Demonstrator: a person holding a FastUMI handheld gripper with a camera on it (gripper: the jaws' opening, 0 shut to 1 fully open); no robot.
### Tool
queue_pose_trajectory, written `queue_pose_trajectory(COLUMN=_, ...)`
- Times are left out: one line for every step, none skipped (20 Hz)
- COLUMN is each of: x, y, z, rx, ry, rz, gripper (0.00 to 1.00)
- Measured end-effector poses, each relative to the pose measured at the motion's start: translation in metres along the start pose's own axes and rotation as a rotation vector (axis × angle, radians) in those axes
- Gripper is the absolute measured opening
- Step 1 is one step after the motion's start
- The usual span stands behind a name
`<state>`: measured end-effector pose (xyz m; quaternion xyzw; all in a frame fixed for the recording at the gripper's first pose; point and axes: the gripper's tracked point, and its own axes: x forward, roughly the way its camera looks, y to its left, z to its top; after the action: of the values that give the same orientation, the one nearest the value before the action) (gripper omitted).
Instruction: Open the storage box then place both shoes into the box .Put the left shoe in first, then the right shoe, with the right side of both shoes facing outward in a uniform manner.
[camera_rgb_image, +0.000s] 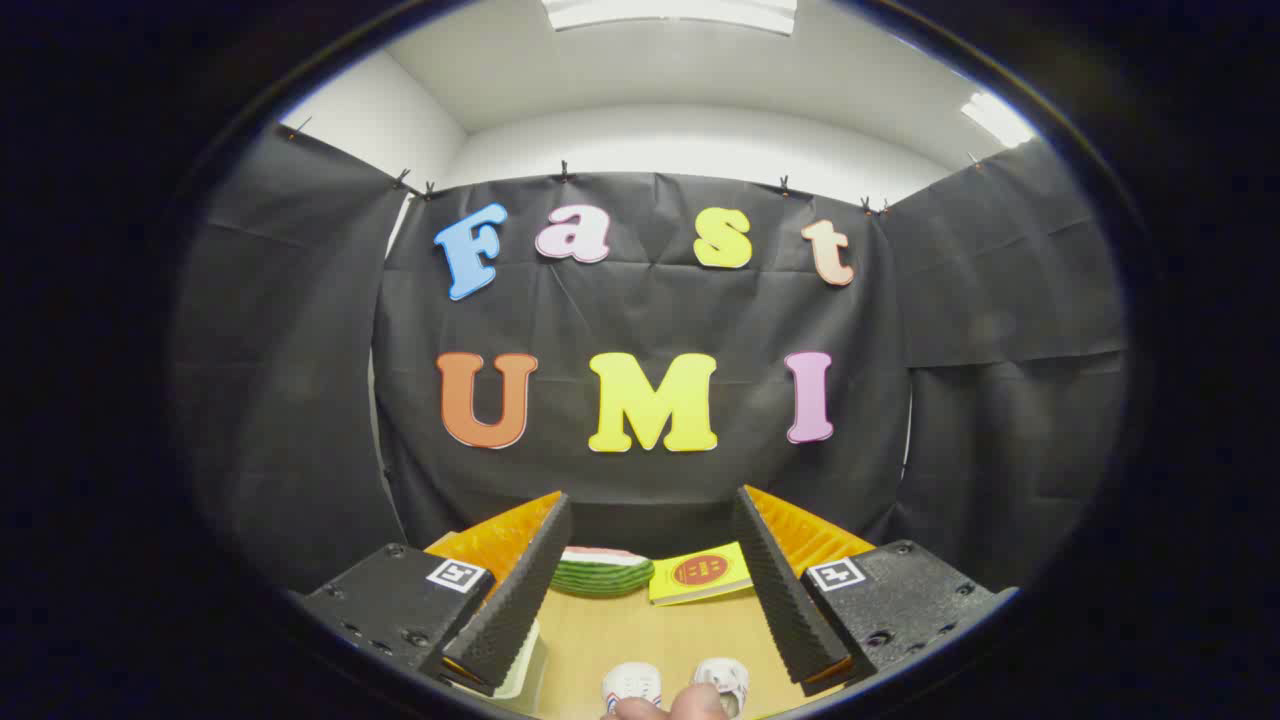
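We hold the gripper (650, 590) released, jaws spread wide; both shoes (675, 685) sit low between them, untouched, on the table (620, 630).

- Light wooden table (610, 640) seen low in the frame, running between the spread gripper (648, 590) fingers up to the black cloth wall.
- Watermelon slice (602, 572) lay at the table's far edge, centre-left, rind toward the camera.
- Yellow booklet (700, 575) lay flat just right of the slice, near it.
- Two white shoes (675, 684) stood side by side at bottom centre, toes partly hidden by fingertips (665, 708).
- Pale container edge (527, 665) glimpsed at lower left, mostly behind the left finger.
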<state>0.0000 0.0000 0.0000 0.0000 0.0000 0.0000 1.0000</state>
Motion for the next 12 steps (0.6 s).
queue_pose_trajectory(x=0.0, y=0.003, z=0.001, rx=0.0, ry=0.001, rz=0.004, gripper=1.0)
queue_pose_trajectory(x=0.0, y=0.005, z=0.004, rx=0.003, ry=-0.001, rz=0.008, gripper=1.0)
queue_pose_trajectory(x=-0.001, y=0.008, z=0.005, rx=0.004, ry=0.0, rz=0.011, gripper=1.0)
queue_pose_trajectory(x=0.0, y=0.011, z=0.005, rx=0.003, ry=-0.003, rz=0.016, gripper=1.0)
queue_pose_trajectory(x=-0.001, y=0.013, z=0.005, rx=0.0, ry=-0.002, rz=0.021, gripper=1.0)
queue_pose_trajectory(x=-0.001, y=0.016, z=0.005, rx=-0.002, ry=-0.001, rz=0.029, gripper=1.0)
queue_pose_trajectory(x=-0.001, y=0.018, z=0.004, rx=-0.004, ry=0.003, rz=0.031, gripper=1.0)
queue_pose_trajectory(x=0.0, y=0.019, z=0.006, rx=-0.005, ry=0.003, rz=0.034, gripper=1.0)
queue_pose_trajectory(x=0.0, y=0.021, z=0.007, rx=-0.01, ry=0.005, rz=0.038, gripper=1.0)
queue_pose_trajectory(x=0.0, y=0.023, z=0.007, rx=-0.013, ry=0.008, rz=0.042, gripper=1.0)
queue_pose_trajectory(x=0.0, y=0.026, z=0.008, rx=-0.012, ry=0.006, rz=0.046, gripper=1.0)
queue_pose_trajectory(x=0.0, y=0.027, z=0.008, rx=-0.009, ry=0.006, rz=0.046, gripper=1.0)
